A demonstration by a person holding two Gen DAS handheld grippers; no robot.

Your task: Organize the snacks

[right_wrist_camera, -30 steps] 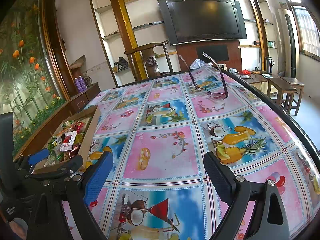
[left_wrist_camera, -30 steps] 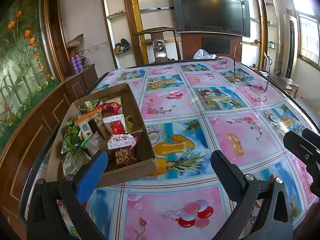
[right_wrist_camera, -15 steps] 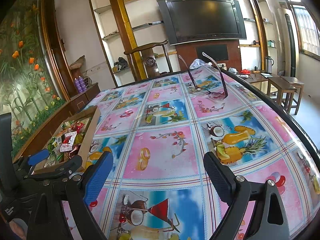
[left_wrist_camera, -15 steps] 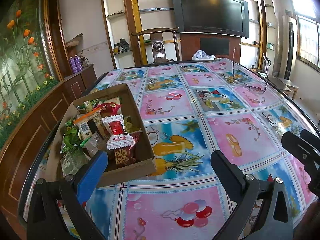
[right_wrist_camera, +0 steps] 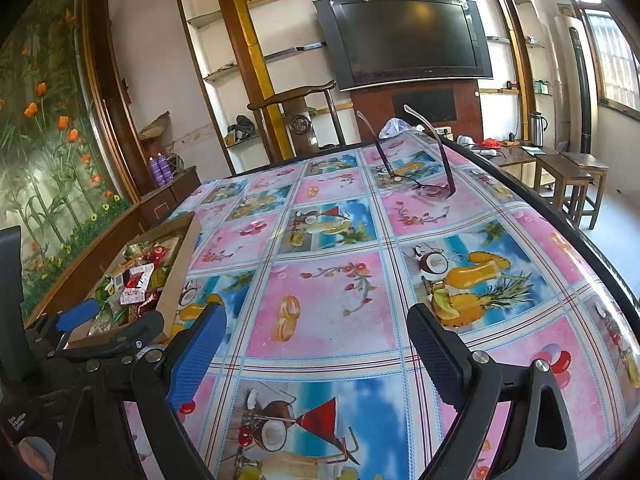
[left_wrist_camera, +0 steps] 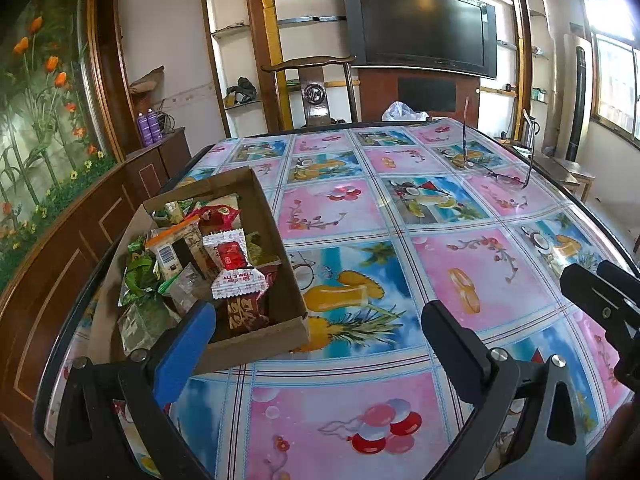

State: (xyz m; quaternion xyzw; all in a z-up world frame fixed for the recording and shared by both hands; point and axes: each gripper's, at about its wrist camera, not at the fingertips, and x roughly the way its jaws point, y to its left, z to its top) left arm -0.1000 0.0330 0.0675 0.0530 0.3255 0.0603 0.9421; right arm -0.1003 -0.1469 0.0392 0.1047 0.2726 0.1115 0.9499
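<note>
Left wrist view: left gripper (left_wrist_camera: 318,344) hovering low over the tabletop (left_wrist_camera: 480,280), fingers spread wide, nothing between them. Cardboard box (left_wrist_camera: 256,340) of snacks just ahead and left, near the tabletop's left edge, blue finger (left_wrist_camera: 188,354) overlapping its near wall in view. Inside, a jumble of wrappers: a white-and-red packet (left_wrist_camera: 236,276) reading "ALL'S WELL", a green foil pack (left_wrist_camera: 138,276), a brown pouch (left_wrist_camera: 244,312) with writing too unclear to read. Eyeglasses (left_wrist_camera: 500,172) far off on the cloth, arms up. Part of the right gripper (left_wrist_camera: 600,300) visible at the right edge.

Right wrist view: right gripper (right_wrist_camera: 316,344) likewise wide open and empty, aimed at bare patterned cloth, well apart from the box (right_wrist_camera: 176,276) at far left. No legible print here.

Risks, as judgement: loose, overlapping wrappers likely to slip or come up in pairs under a pinch; a finger catching the low box wall could shove the light box toward the edge.
</note>
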